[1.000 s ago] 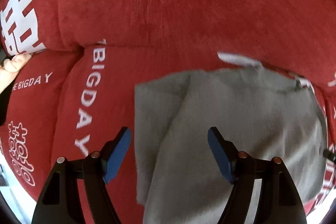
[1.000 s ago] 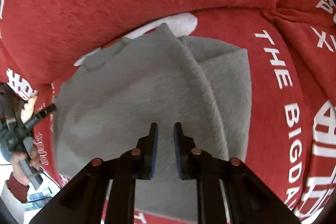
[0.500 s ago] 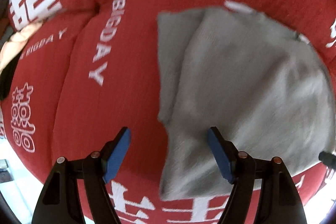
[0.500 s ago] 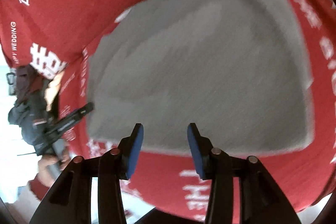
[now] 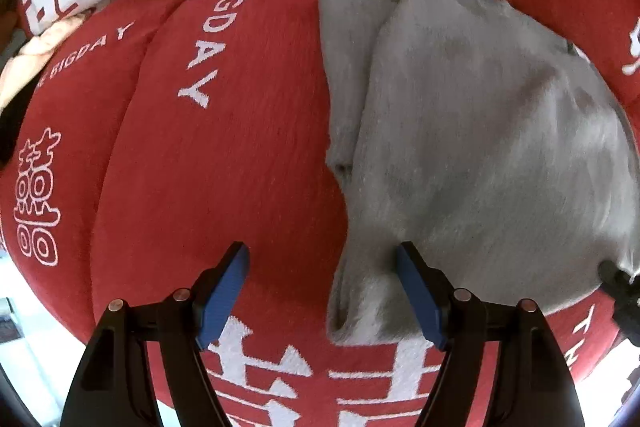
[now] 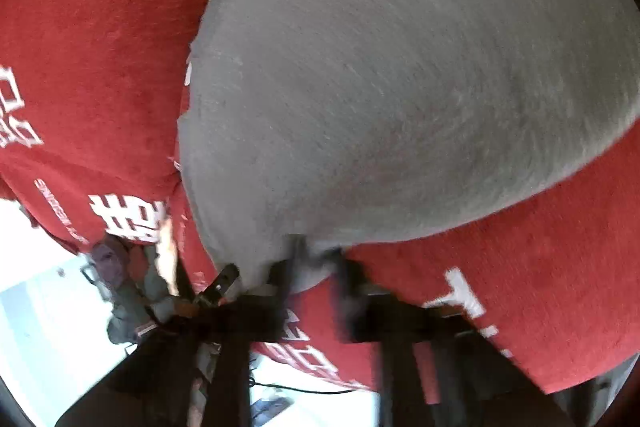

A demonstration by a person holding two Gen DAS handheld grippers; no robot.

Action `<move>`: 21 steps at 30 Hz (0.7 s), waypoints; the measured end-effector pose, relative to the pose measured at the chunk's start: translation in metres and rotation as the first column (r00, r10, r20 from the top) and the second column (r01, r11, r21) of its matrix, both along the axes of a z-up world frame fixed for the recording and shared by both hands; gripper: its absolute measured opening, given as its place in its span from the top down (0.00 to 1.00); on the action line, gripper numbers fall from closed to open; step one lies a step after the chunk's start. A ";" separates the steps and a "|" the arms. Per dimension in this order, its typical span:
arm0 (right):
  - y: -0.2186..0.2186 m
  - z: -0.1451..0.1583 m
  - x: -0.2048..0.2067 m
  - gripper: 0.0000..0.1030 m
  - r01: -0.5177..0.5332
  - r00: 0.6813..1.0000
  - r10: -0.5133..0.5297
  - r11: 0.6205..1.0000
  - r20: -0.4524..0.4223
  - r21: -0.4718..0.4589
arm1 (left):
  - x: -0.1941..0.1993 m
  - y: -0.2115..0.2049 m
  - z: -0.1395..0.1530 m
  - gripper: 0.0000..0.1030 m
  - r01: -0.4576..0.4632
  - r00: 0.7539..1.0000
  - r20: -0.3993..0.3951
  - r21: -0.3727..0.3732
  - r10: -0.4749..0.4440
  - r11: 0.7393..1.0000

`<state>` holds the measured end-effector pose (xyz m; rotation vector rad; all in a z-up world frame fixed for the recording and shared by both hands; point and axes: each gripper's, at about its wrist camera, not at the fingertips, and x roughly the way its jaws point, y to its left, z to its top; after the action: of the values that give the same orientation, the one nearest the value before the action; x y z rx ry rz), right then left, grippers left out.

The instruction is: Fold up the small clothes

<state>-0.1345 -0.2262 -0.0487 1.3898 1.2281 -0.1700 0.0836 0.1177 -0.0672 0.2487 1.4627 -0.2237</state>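
Observation:
A grey fleecy garment lies partly folded on a red cushion with white lettering. My left gripper is open, its blue pads straddling the garment's near left corner, the right pad over the cloth. In the right wrist view the garment fills the top. My right gripper is blurred and dark, with its jaws either side of the garment's near corner; its state is unclear.
The red cushion's front edge runs just below the left gripper. A person's hand rests on the cushion at far left. The left gripper tool and the person show low left in the right wrist view.
Both grippers have pulled back to the garment's near edge. The right gripper went from nearly shut to open half a second ago and now sits at the near corner.

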 end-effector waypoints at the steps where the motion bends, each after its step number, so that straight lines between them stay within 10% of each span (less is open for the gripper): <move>1: 0.000 0.002 0.000 0.93 -0.014 1.000 0.014 1.000 -0.005 -0.020 | -0.003 0.001 -0.001 0.21 0.006 1.000 0.007 0.009 -0.006 1.000; 21: 0.005 0.026 -0.008 0.92 -0.233 0.972 0.227 0.964 -0.061 -0.130 | -0.029 0.010 0.011 0.20 -0.026 0.999 -0.035 -0.013 0.026 1.000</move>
<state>-0.1425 -0.2214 -0.0228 1.1212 1.3798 -0.1219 0.0547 0.1281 -0.0561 0.2159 1.4974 -0.2175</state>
